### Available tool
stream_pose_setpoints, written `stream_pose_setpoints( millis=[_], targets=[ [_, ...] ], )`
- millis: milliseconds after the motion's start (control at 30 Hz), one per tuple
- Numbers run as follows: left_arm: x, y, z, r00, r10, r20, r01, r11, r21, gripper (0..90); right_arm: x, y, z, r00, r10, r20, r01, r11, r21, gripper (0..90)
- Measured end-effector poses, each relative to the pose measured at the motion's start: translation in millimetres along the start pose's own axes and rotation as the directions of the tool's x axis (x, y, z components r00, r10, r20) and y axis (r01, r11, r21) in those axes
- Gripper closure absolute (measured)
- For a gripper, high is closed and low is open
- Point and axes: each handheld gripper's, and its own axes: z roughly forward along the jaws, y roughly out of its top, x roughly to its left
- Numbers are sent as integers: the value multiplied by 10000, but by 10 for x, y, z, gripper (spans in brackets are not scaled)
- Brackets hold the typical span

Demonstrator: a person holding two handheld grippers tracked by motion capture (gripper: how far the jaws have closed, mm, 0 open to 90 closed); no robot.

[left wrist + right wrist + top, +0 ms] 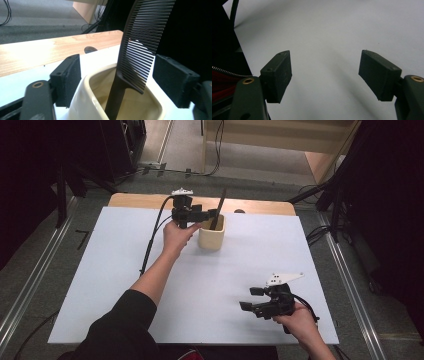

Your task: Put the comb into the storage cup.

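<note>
Standing upright in the cream cup [212, 238] near the far edge of the white tabletop [125, 285]: black comb [218, 210], handle down inside, toothed end rising above the rim and leaning slightly. Hovering just left of the cup, left hand-held gripper [205, 213], jaws spread wide. In the left gripper view, comb [136, 50] sitting between the two pads, touching neither; cup [87, 100] rim lying below and between them. Resting low at the near right of the tabletop, well apart from the cup: right hand-held gripper [251, 299], jaws gaping wide, gripping nothing, showing bare white surface [324, 37] between the pads in the right gripper view.
</note>
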Motion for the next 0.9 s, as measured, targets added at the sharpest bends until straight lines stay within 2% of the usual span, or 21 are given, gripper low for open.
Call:
stream_pose_setpoints(
  millis=[67, 333, 400, 500, 700, 833, 900],
  targets=[
    [1, 14, -42, 9997, -174, 188, 172, 9998, 129, 271, -1, -3, -3, 10000, 6, 17, -6, 10000, 14, 246],
    [-3, 56, -220, 9991, -291, 308, 278, 9988, 407, 271, -5, -2, 1, 10000, 11, 62, -12, 10000, 47, 246],
    [10, 58, -263, 9983, -456, 358, 440, 9980, 444, 271, -4, 0, 3, 10000, 56, 63, -57, 10000, 50, 246],
    [50, 60, -317, 9934, -1032, 496, 991, 9920, 785, 279, -8, -3, 7, 9999, 62, 103, -62, 9999, 90, 245],
    [112, 32, -456, 9902, -1310, 493, 1243, 9850, 1195, 281, -19, -2, -9, 9997, 168, 193, -168, 9999, -12, 244],
    [183, -17, -545, 9881, -1447, 520, 1378, 9834, 1177, 281, -32, -1, -2, 9995, 204, 253, -205, 9998, 11, 244],
    [207, -48, -600, 9898, -1383, 344, 1341, 9855, 1036, 282, -36, -2, -2, 9994, 219, 269, -221, 9997, 72, 243]
  ],
)
